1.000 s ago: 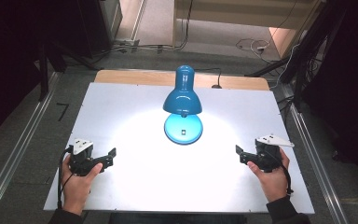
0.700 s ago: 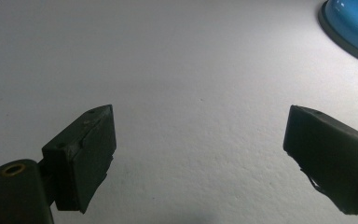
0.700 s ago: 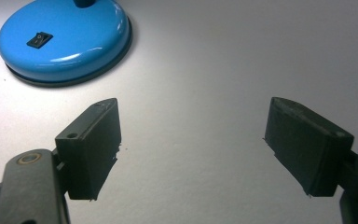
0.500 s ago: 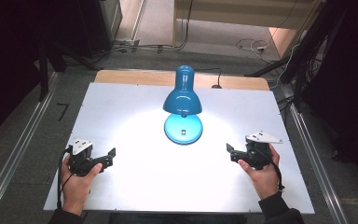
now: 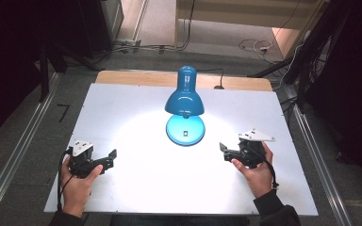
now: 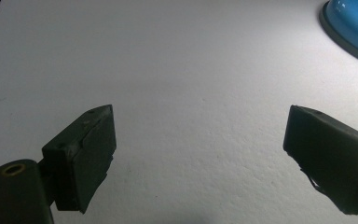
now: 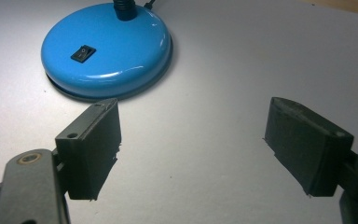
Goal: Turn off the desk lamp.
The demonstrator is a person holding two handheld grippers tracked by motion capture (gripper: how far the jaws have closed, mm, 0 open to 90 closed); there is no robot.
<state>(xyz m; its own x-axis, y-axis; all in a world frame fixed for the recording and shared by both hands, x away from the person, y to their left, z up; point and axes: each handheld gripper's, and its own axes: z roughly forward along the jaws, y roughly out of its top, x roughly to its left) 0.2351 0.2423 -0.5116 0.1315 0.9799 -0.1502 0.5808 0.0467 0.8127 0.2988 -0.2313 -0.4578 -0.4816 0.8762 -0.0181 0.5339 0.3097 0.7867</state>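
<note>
A blue desk lamp (image 5: 185, 96) stands lit at the middle of the white table (image 5: 122, 108), its shade bent over its round base (image 5: 185, 130). The base carries a black rocker switch (image 7: 83, 52). My left gripper (image 5: 112, 157) is open near the front left, held in a hand, with bare tabletop between its jaws (image 6: 200, 144); the base's edge (image 6: 354, 23) shows at the upper right of that view. My right gripper (image 5: 222, 151) is open at the front right, a short way right of the base, which lies ahead and left of its jaws (image 7: 193, 140).
A bright pool of light covers the table around the lamp. The lamp's cord (image 5: 219, 77) runs off the far wooden edge (image 5: 136, 78). Metal rails (image 5: 19, 155) flank the table on both sides. Cables (image 5: 257, 46) lie on the floor beyond.
My right gripper has moved left and slightly forward toward the lamp base. The left gripper has stayed put.
</note>
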